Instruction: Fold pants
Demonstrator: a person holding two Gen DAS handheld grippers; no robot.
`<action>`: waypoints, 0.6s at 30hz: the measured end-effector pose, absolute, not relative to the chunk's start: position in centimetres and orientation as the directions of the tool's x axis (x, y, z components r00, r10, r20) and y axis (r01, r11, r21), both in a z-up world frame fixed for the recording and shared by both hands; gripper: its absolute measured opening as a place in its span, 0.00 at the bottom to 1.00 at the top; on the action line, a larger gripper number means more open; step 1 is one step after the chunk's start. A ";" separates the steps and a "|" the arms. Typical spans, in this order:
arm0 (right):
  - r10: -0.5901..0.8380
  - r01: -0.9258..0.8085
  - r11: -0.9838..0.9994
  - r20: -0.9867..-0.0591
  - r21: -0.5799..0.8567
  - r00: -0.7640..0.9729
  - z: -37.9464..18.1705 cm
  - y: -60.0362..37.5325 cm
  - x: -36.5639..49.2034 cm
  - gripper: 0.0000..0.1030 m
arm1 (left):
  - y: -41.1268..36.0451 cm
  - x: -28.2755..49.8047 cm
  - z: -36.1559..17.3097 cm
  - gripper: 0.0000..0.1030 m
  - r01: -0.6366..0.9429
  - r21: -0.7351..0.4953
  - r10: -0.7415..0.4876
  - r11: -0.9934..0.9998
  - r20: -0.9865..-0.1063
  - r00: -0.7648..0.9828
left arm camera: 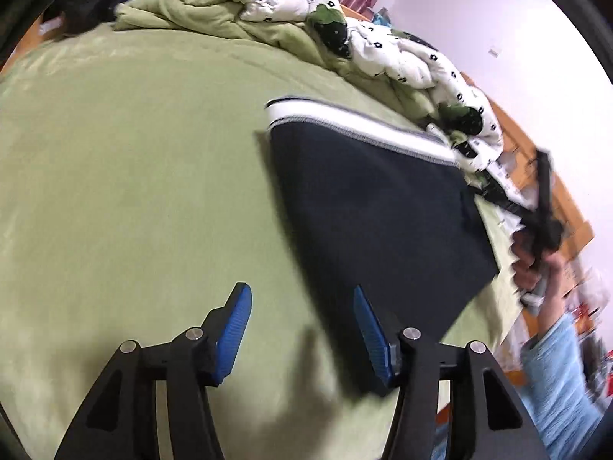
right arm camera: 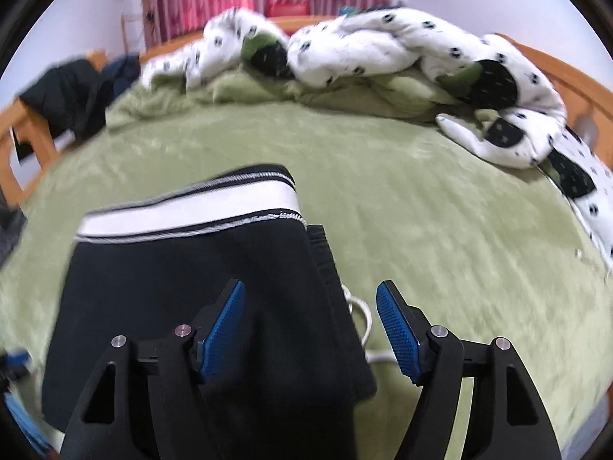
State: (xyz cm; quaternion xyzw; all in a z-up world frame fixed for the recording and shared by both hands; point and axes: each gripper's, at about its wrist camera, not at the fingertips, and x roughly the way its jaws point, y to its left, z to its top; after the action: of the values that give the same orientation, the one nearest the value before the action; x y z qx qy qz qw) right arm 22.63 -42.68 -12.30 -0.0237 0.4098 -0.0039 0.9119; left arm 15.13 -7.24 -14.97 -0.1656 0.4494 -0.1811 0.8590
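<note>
The pants [left arm camera: 375,222] are black with a white striped band at the far edge, folded into a flat rectangle on the green bed sheet [left arm camera: 134,176]. My left gripper [left arm camera: 302,299] is open and empty above the sheet, at the pants' near left edge. My right gripper [right arm camera: 310,299] is open and empty above the right edge of the pants [right arm camera: 191,287], where a white drawstring [right arm camera: 364,318] loops out. The right gripper also shows blurred in the left wrist view [left arm camera: 544,207], held in a hand beyond the pants.
A crumpled white quilt with black flowers [right arm camera: 421,50] and a green blanket lie along the far side of the bed. Dark clothes [right arm camera: 72,88] are piled at the far left corner. The wooden bed frame [right arm camera: 23,142] rims the mattress. Pink curtains hang behind.
</note>
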 end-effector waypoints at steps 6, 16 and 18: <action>0.199 -0.058 0.978 -0.812 0.200 0.548 -16.0 -46.1 24.9 0.68 | -9.5 20.3 -18.0 0.52 0.158 -0.464 -0.482 0.872 -0.753 0.447; 0.318 -0.172 0.948 -0.830 0.269 0.458 -18.1 -45.4 25.2 0.69 | -10.6 23.5 -20.4 0.52 0.123 -0.661 -0.637 0.740 -0.630 0.444; 0.358 -0.182 0.934 -0.813 0.308 0.459 -17.7 -46.0 25.0 0.62 | -10.5 23.6 -20.3 0.41 0.107 -0.671 -0.640 0.734 -0.630 0.439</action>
State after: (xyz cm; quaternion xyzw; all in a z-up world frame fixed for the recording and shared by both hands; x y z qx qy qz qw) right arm 25.01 -45.97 -17.71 0.0888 0.4953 0.1591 0.8494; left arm 23.58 -10.55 -20.35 -0.2804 0.4752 -0.2335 0.8006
